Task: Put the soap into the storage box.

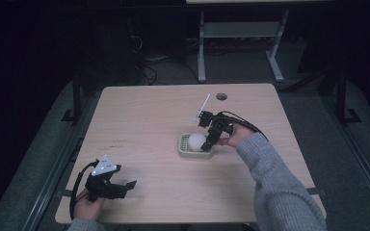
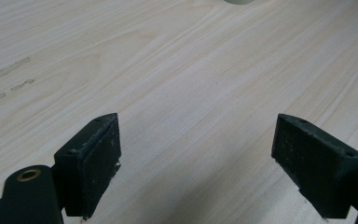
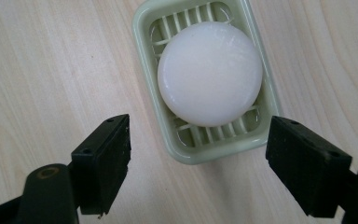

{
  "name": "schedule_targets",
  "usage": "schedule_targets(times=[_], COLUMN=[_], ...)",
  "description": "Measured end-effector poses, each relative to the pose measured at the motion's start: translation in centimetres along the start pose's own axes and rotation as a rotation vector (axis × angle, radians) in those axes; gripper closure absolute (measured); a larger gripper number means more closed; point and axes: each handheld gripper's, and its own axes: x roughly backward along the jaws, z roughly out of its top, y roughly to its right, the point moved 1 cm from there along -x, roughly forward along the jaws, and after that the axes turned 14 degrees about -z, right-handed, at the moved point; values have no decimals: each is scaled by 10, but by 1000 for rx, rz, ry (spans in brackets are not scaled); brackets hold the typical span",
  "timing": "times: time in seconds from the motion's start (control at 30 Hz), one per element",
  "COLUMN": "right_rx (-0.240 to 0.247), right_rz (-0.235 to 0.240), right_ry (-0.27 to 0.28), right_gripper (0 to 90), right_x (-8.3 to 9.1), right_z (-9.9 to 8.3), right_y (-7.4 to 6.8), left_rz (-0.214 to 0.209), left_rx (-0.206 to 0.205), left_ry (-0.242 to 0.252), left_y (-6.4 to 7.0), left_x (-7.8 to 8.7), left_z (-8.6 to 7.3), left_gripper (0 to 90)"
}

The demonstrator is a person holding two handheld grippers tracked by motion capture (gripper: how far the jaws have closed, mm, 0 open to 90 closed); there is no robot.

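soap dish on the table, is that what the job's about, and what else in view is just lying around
In the job:
white round soap
green soap dish holding it
right gripper, open above the dish

Not in it:
left gripper, open over bare table
cable hole

the soap bar (image 3: 209,73) lies in the soap dish (image 3: 144,28), which sits on the table (image 1: 139,120) just right of its middle. the right gripper (image 1: 207,144) hangs over the dish's 3 o'clock edge. the left gripper (image 1: 125,186) is well apart, at the dish's 8 o'clock, near the table's front left corner.
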Motion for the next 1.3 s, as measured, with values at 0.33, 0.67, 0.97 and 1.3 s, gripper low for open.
schedule_targets(times=[0.33,0.67,0.97,1.3], right_rx=[-24,-40,-56,-76], right_rz=[5,-2,7,10], right_ry=[5,0,2,2], right_gripper=[216,211,213,214], right_x=[3,7,6,8], right_z=[-14,-26,-37,-49], right_y=[-1,0,0,-1], left_rz=[0,1,0,0], left_rx=[-2,-5,-5,-3], left_ry=[1,-2,-2,-4], left_y=[0,0,0,1], left_x=[0,0,-1,-1], left_z=[0,0,0,0], left_gripper=[153,153,153,153])
